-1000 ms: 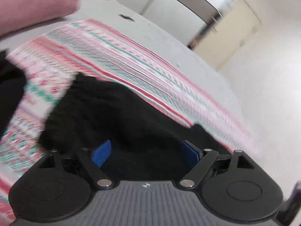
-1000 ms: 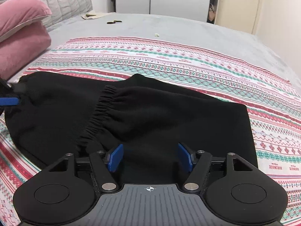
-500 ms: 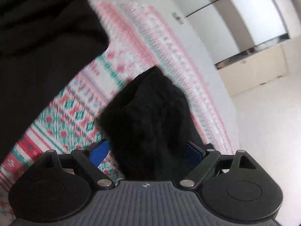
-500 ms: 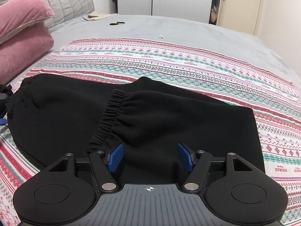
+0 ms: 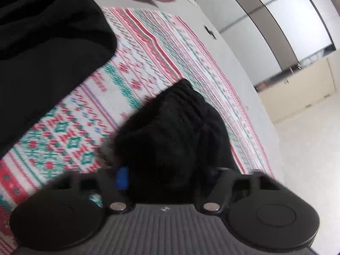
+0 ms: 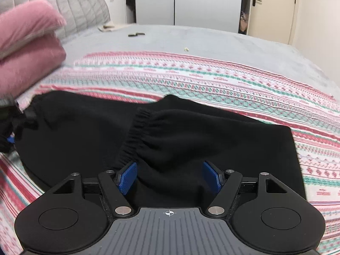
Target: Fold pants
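The black pants (image 6: pixel 191 140) lie folded on a bed, on a patterned blanket (image 6: pixel 212 78) striped in red, green and white over a grey bedsheet (image 6: pixel 212 40). In the right wrist view an elastic cuff or waistband (image 6: pixel 132 136) lies gathered on top of the dark cloth, though black on black hides most seams and layers, so how many folds there are cannot be told.

The right claw (image 6: pixel 169 176) points down at the near edge of the pants. Its blue pads (image 6: pixel 127 177) stand apart with black cloth between them, and its jaws are opening; neither pad visibly presses on the cloth.

The left claw (image 5: pixel 167 176) is much harder to read. Its view is tilted and blurred, one blue pad (image 5: pixel 122 177) shows at the left, and the other is lost behind a bunched end of the pants (image 5: pixel 176 131) that fills the gap. Its jaws are closing with that cloth between them, but whether the pads already pinch it I cannot tell. In the right wrist view the left claw (image 6: pixel 9 136) appears only as a dark smear with a speck of blue at the picture's left edge, by the far end of the pants.

A large black shape (image 5: pixel 42 53) fills the upper left of the left wrist view; it is cut off and cannot be identified. Pink pillows (image 6: pixel 27 53) are stacked by a grey padded headboard (image 6: pixel 80 10), blurred. Small dark items (image 6: pixel 136 34) on the sheet are too small to name. A wardrobe (image 6: pixel 187 6) and a door (image 6: pixel 272 10) stand beyond.
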The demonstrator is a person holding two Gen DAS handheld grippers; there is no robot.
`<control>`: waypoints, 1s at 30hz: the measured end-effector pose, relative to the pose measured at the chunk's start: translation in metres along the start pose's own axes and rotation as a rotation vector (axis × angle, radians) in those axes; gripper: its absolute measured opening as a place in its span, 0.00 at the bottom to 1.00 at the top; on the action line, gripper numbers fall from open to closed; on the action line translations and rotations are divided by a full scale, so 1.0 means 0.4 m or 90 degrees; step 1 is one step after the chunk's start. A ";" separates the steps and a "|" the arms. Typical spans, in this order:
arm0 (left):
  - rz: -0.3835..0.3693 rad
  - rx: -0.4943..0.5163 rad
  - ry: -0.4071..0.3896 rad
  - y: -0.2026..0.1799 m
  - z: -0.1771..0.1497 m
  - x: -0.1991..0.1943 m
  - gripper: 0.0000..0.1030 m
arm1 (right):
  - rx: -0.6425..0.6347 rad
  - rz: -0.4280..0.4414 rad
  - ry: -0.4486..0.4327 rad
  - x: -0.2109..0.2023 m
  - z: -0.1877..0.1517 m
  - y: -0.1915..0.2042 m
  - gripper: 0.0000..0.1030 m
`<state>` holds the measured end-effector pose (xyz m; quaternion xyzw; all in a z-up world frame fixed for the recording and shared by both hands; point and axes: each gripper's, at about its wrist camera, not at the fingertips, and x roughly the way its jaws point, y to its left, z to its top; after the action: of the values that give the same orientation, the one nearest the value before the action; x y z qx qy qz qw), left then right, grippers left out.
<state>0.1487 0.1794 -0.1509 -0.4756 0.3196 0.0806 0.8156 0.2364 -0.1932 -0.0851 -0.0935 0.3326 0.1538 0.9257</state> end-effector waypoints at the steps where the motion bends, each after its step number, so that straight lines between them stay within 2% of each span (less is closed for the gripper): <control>1: -0.003 -0.008 -0.001 0.004 0.001 -0.003 0.69 | 0.001 0.004 -0.003 0.000 0.001 0.005 0.67; 3: -0.008 -0.014 -0.005 0.009 0.000 -0.009 0.68 | -0.005 0.010 0.003 0.009 0.000 0.019 0.67; 7: -0.015 -0.030 -0.003 0.019 -0.002 -0.001 0.71 | 0.021 0.030 0.089 0.076 -0.028 0.029 0.67; 10: -0.016 -0.022 -0.017 0.009 -0.004 -0.004 0.69 | 0.055 0.045 0.101 0.086 -0.032 0.016 0.67; 13: -0.018 0.021 -0.054 -0.027 -0.019 -0.030 0.61 | 0.053 0.048 0.101 0.084 -0.032 0.012 0.67; 15: -0.035 0.046 -0.078 -0.057 -0.026 -0.057 0.59 | 0.052 0.050 0.099 0.084 -0.031 0.010 0.67; 20: -0.083 0.109 -0.130 -0.133 -0.041 -0.123 0.58 | 0.080 0.066 0.092 0.072 -0.027 -0.013 0.68; 30: -0.152 0.231 -0.199 -0.311 -0.119 -0.182 0.57 | 0.103 0.080 0.101 0.094 -0.041 -0.029 0.71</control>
<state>0.1248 0.0860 -0.0337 -0.3374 0.1409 -0.0022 0.9308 0.2581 -0.2001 -0.1210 -0.0097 0.4213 0.1762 0.8896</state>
